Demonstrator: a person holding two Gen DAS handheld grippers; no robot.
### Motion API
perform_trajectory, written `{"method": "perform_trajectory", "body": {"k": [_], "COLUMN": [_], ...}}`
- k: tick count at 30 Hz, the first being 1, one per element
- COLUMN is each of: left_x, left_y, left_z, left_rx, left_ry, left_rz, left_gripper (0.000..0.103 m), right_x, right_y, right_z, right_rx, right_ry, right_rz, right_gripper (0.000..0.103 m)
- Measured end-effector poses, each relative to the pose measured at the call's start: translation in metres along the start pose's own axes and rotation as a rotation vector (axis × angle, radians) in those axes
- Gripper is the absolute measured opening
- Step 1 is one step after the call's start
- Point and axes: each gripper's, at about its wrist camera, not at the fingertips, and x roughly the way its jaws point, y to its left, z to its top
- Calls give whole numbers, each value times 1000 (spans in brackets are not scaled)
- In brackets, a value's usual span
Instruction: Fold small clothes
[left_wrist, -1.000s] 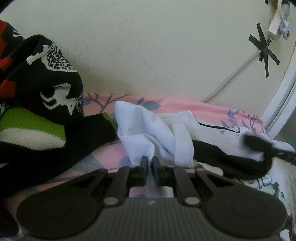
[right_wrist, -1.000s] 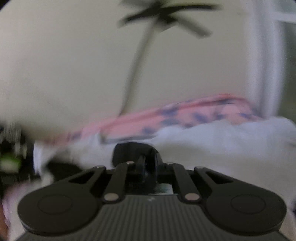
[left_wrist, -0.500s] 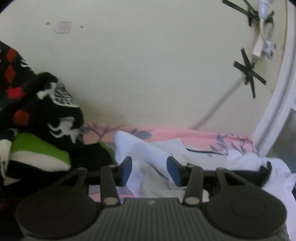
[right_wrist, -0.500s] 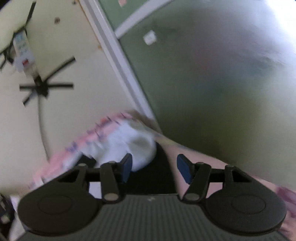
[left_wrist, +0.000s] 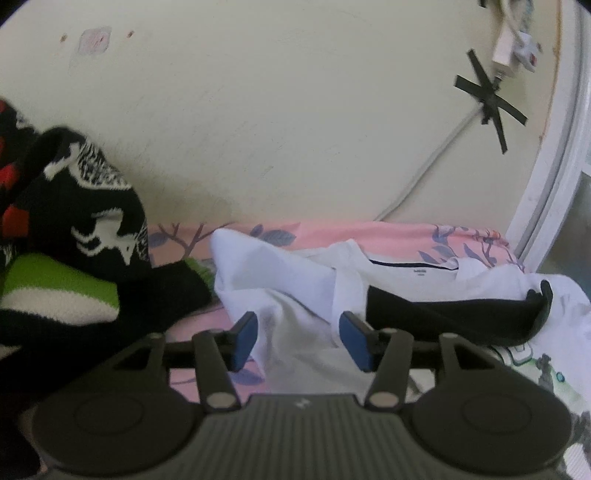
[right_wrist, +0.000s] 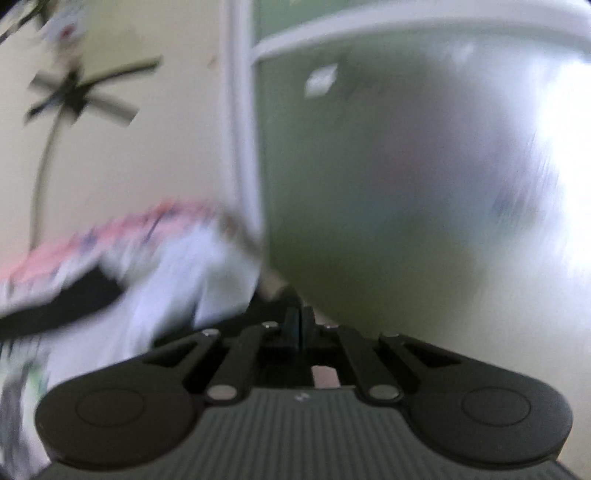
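Note:
A crumpled white garment (left_wrist: 280, 280) lies on the pink floral bed sheet (left_wrist: 369, 232) against the wall, with a black garment (left_wrist: 443, 314) on its right part. My left gripper (left_wrist: 299, 339) is open just above the white garment's near folds, holding nothing. The right wrist view is blurred: the right gripper (right_wrist: 298, 326) has its fingers together near the bed's right edge, and I cannot tell if cloth is pinched. The white garment (right_wrist: 177, 273) and the black garment (right_wrist: 55, 306) lie to its left.
A black knit sweater (left_wrist: 66, 258) with white, red and green patterns is piled at the left. A cable taped with black crosses (left_wrist: 487, 99) runs down the cream wall. A white door frame (left_wrist: 546, 184) and frosted glass door (right_wrist: 406, 184) stand at the right.
My left gripper opened, let go of the white garment and drew back a little. My right gripper swung right, opened, then shut again near the bed's right edge.

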Motion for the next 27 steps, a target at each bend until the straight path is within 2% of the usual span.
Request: {"method": "perform_trajectory", "body": {"k": [2,5,7,9,12,14,15,16,17,18,19,21,23,25,27], "left_x": [2,4,3,3,3,3,3,2,2,2,1,0,0,0,-1], "left_y": [5,9,10,10,9,10,11,11,12,13,14,15,16,15,12], "left_z": [1,1,1,1,2,2,2,2,2,2,2,3,4,4,3], "left_rx": [-28,-54,-58,-57,-58,-61,-63,-64,-65,-66,-69,-80,-90,-88,-73], "left_ry": [10,16,13,10,11,12,12,11,10,9,6,0,-2,-6,-11], "left_rz": [-9,-15,-18,-16,-16,-20,-23,-24,-23,-20,-18,-19,-22,-24,-22], "left_gripper": [50,50,50,50,50,50,50,50,50,50,50,50,50,50,50], "right_x": [-1,-14,-23,-33,-48,-58,-58,-58,-59,-63,-71,-80,-70,-45,-22], "right_y": [3,27,45,83,153,198,219,239,258,265,266,243,203,165,133], "right_z": [34,83,108,124,119,100,90,78,66,60,58,66,82,89,82], "right_rx": [-11,-93,-113,-158,-265,-307,-321,-354,-404,-421,-426,-370,-228,-107,-30], "right_ry": [-72,-200,-244,-271,-271,-201,-141,-63,10,14,-19,-98,-157,-154,-94], "right_rz": [-38,-65,-14,74,252,422,529,653,785,848,882,902,844,743,656], "right_gripper": [0,0,0,0,0,2,8,31,47,47,48,52,61,63,64]}}
